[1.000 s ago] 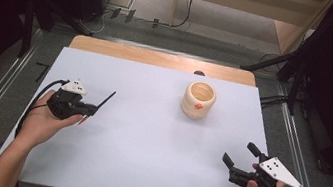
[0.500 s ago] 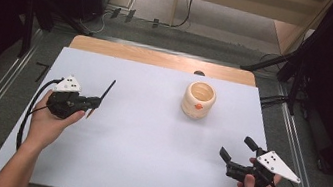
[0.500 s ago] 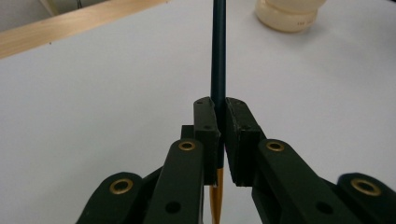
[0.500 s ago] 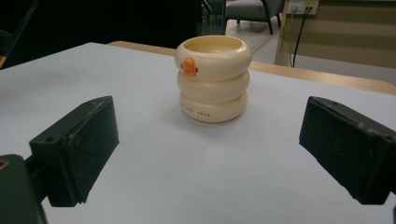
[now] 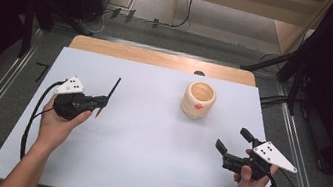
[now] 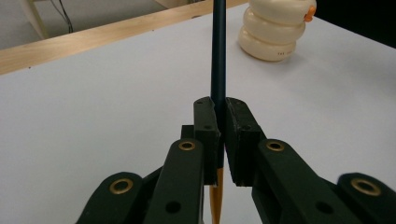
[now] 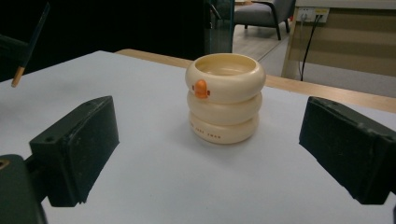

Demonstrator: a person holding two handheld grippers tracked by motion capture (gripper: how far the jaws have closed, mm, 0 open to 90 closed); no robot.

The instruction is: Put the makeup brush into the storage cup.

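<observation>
**Two grippers, one pencil clamped, one cup waiting**

From the high view, I am holding the left gripper over the white table, its jaws pinching a dark pencil that is angling up and away. The right gripper is hovering at the right, jaws spread, well apart from the cream ringed cup.

In the left gripper view, the jaws are pressing together on the pencil, its orange end pointing back toward me.

In the right gripper view, I am facing the cup, seen between wide-open jaws holding nothing.
</observation>
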